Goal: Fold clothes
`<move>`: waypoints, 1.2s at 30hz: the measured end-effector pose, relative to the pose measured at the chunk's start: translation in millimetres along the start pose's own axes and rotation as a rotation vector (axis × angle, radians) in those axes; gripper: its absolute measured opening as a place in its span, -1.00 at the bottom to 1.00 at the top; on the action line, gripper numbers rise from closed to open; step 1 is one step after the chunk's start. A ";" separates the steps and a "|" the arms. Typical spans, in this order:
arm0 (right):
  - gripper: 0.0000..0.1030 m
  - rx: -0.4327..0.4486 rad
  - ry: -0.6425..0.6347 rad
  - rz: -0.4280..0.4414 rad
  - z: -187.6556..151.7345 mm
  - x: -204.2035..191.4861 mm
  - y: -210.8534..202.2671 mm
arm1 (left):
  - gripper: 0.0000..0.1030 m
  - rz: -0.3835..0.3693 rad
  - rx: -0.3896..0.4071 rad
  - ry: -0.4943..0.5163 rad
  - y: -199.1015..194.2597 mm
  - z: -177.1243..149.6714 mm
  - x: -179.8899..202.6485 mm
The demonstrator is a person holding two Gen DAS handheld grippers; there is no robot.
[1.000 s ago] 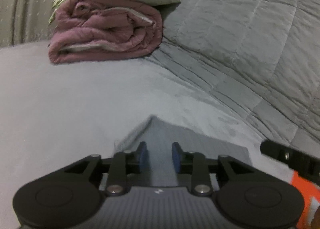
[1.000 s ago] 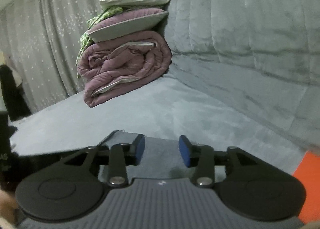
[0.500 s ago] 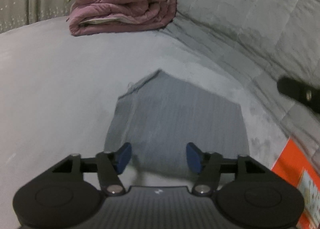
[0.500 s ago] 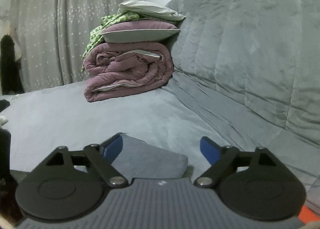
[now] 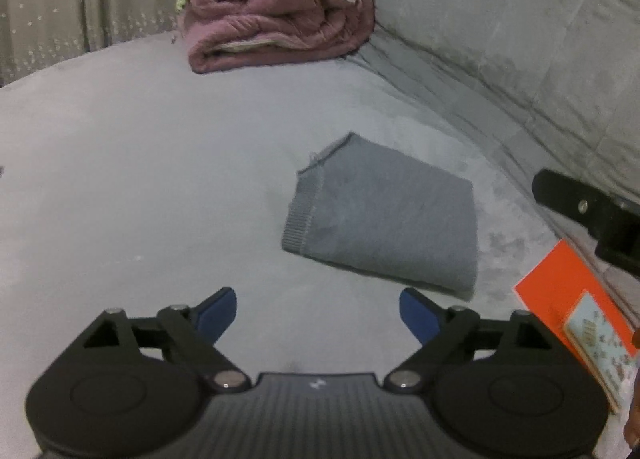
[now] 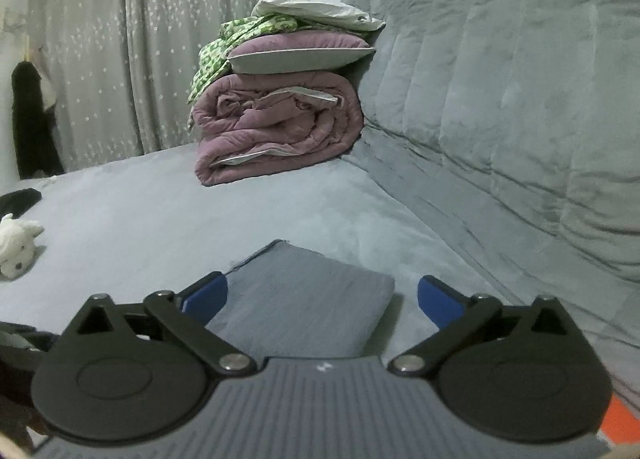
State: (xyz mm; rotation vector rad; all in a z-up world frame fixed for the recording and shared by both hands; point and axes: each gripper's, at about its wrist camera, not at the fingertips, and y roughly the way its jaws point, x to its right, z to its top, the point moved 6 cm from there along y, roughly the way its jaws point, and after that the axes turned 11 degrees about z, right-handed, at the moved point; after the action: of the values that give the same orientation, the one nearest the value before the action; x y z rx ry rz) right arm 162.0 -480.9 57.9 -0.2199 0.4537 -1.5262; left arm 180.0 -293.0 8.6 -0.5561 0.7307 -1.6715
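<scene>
My left gripper (image 5: 318, 313) hangs over the grey bed (image 5: 140, 179) with its jaws spreading apart and nothing between them; the blue pads (image 5: 216, 313) frame only bare bedcover. The folded grey garment (image 5: 384, 215) lies flat on the bed ahead and to the right of it, clear of both pads, its ribbed hem turned toward the left side of this view. My right gripper (image 6: 322, 297) is also opening, jaws wide, held above the near end of that same garment (image 6: 308, 299); the cloth shows between the pads in this view, but neither pad presses on it. In the left wrist view a black part of my right gripper (image 5: 588, 211) juts in from the right edge, beyond the garment. An orange card (image 5: 560, 299) lies at the bed's right side, near the quilted grey backrest (image 6: 520, 99). At the far end, a rolled mauve duvet (image 6: 276, 131) carries a pillow (image 6: 300, 53) and a green patterned cloth (image 6: 224, 55), with a starred curtain (image 6: 160, 39) behind. A small white plush toy (image 6: 16, 243) sits on the bed at the left.
</scene>
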 end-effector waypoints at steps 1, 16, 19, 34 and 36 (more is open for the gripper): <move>1.00 -0.006 -0.001 -0.007 2.5 -4.8 -6.9 | 0.83 0.003 0.001 -0.014 -10.2 -1.1 -3.6; 1.00 -0.104 0.101 -0.118 6.4 -54.0 -93.2 | 0.99 0.056 -0.020 -0.053 -124.0 -27.0 -39.7; 1.00 -0.109 0.120 -0.153 -2.7 -60.6 -104.9 | 0.99 0.068 -0.038 -0.052 -126.6 -34.8 -45.0; 1.00 -0.164 0.073 -0.147 -31.9 -81.2 -85.2 | 0.99 0.112 -0.058 -0.010 -99.2 -41.9 -45.2; 1.00 -0.164 0.067 -0.156 -34.0 -80.0 -86.2 | 0.99 0.117 -0.057 0.005 -98.0 -43.8 -43.8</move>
State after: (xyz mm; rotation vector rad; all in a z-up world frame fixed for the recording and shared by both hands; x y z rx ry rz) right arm 70.8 -401.0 74.9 -0.3394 0.6282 -1.6529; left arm 92.3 -229.6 50.0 -0.5392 0.8020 -1.5479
